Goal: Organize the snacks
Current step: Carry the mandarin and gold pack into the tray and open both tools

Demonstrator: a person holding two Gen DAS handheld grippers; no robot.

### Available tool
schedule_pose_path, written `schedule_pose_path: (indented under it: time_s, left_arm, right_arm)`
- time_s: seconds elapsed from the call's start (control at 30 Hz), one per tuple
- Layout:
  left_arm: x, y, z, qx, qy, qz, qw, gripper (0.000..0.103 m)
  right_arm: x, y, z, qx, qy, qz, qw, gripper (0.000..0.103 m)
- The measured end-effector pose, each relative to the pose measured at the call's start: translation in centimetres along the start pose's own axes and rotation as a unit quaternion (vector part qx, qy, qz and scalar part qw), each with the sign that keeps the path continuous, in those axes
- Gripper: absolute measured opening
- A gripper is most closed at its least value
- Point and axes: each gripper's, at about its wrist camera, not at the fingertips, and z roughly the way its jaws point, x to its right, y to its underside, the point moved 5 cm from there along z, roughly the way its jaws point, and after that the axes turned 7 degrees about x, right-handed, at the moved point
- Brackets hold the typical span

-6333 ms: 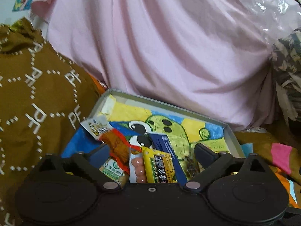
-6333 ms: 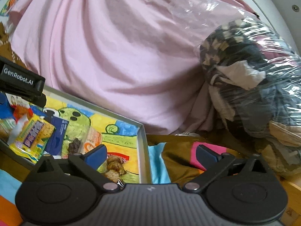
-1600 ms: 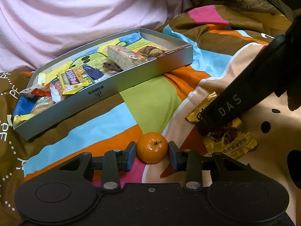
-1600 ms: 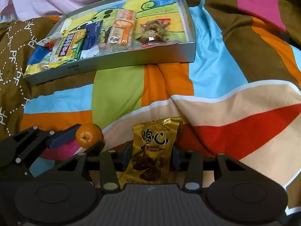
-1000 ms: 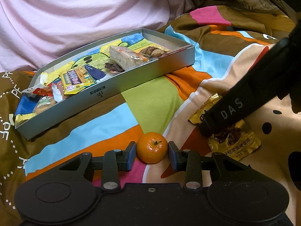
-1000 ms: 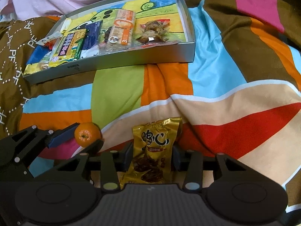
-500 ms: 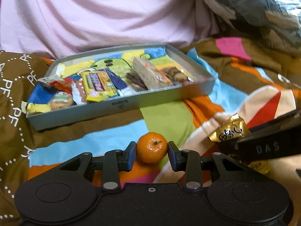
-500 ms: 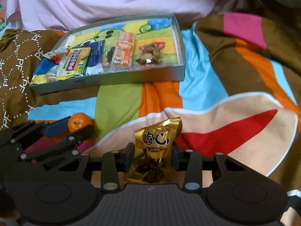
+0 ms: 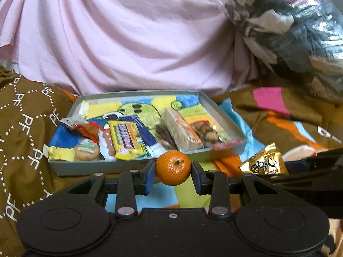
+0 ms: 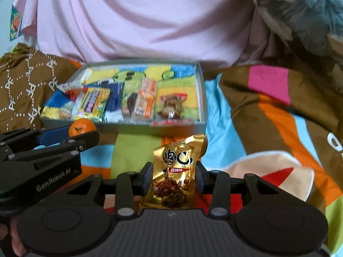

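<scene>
My left gripper [image 9: 173,174] is shut on a small orange tangerine [image 9: 173,167] and holds it in the air just before the near wall of the grey snack tray [image 9: 223,109]. My right gripper [image 10: 174,176] is shut on a gold snack packet [image 10: 175,171], lifted off the blanket in front of the tray [image 10: 200,81]. The tray holds several wrapped snacks, among them a yellow packet [image 9: 126,138] and an orange bar [image 9: 182,130]. In the right wrist view the left gripper [image 10: 82,133] with the tangerine [image 10: 81,127] is at the left. The gold packet [image 9: 264,162] shows at the right of the left wrist view.
The tray lies on a colourful striped blanket [image 10: 268,115] over a soft bed. A pink cloth mound [image 9: 128,38] rises right behind the tray. A plastic-wrapped bundle of clothes [image 9: 289,25] sits at the back right. A brown patterned cover [image 9: 23,115] lies at the left.
Both grippers have risen off the blanket with their loads and come closer to the tray. The tangerine and the gold packet no longer rest on the blanket.
</scene>
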Motion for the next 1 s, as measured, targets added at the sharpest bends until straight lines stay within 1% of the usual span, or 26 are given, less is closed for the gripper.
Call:
schedule_pose_path:
  time_s: [0.13, 0.33, 0.5, 0.53, 0.57, 0.63, 0.7, 0.77, 0.8, 0.83, 0.9, 0.93, 0.97, 1.0]
  left_arm:
    - [-0.7, -1.6, 0.6, 0.024, -0.012, -0.013, 0.9996, 0.038]
    - [-1.7, -4.6, 2.7, 0.062, -0.027, -0.039, 0.9969, 0.038]
    - [-2.3, -5.6, 4.7, 0.081, -0.03, -0.049, 0.9951, 0.038]
    - [-2.3, -5.6, 5.2, 0.083, -0.031, -0.048, 0.9949, 0.038]
    - [-2.4, -5.7, 5.7, 0.085, -0.032, -0.047, 0.9947, 0.038]
    - [-2.6, -5.7, 6.6, 0.087, -0.032, -0.052, 0.9944, 0.038]
    - [-2.8, -5.6, 7.3, 0.086, -0.03, -0.059, 0.9941, 0.038]
    - [-2.9, -4.8, 7.8, 0.088, -0.029, -0.061, 0.9938, 0.039]
    - [-2.9, -4.3, 8.2, 0.075, -0.034, -0.055, 0.9951, 0.039]
    - [-2.9, -4.0, 8.5, 0.063, -0.037, -0.049, 0.9961, 0.038]
    - [-2.9, -3.9, 8.6, 0.061, -0.035, -0.049, 0.9963, 0.039]
    - [-2.8, -4.0, 8.8, 0.057, -0.033, -0.046, 0.9968, 0.039]
    - [-2.8, -4.1, 9.0, 0.053, -0.032, -0.042, 0.9972, 0.039]
    - [-2.9, -4.1, 9.2, 0.052, -0.03, -0.041, 0.9974, 0.039]
  right_arm:
    - [0.6, -1.1, -0.6, 0.036, 0.01, 0.0, 0.999, 0.044]
    - [1.7, -2.7, -1.5, 0.091, 0.024, 0.015, 0.995, 0.044]
    - [1.9, -3.6, -1.2, 0.125, 0.027, 0.009, 0.992, 0.044]
    - [1.9, -4.0, -0.9, 0.133, 0.026, 0.006, 0.991, 0.04]
    - [1.8, -4.3, -0.6, 0.141, 0.026, 0.004, 0.99, 0.032]
    - [1.7, -5.3, -0.1, 0.16, 0.022, -0.003, 0.987, 0.031]
    - [1.6, -6.0, 0.7, 0.168, 0.015, -0.004, 0.986, 0.031]
    - [1.5, -6.2, 1.9, 0.16, 0.008, -0.005, 0.987, 0.03]
    - [1.5, -6.1, 2.4, 0.152, 0.005, -0.004, 0.988, 0.03]
    - [1.5, -5.9, 2.8, 0.138, -0.001, 0.002, 0.99, 0.03]
    - [1.5, -5.5, 3.0, 0.11, -0.022, 0.011, 0.994, 0.031]
    - [1.4, -5.1, 2.9, 0.1, -0.028, 0.01, 0.995, 0.036]
    - [1.3, -4.7, 2.7, 0.084, -0.033, 0.007, 0.996, 0.046]
    - [1.1, -4.1, 2.7, 0.062, -0.039, 0.001, 0.997, 0.05]
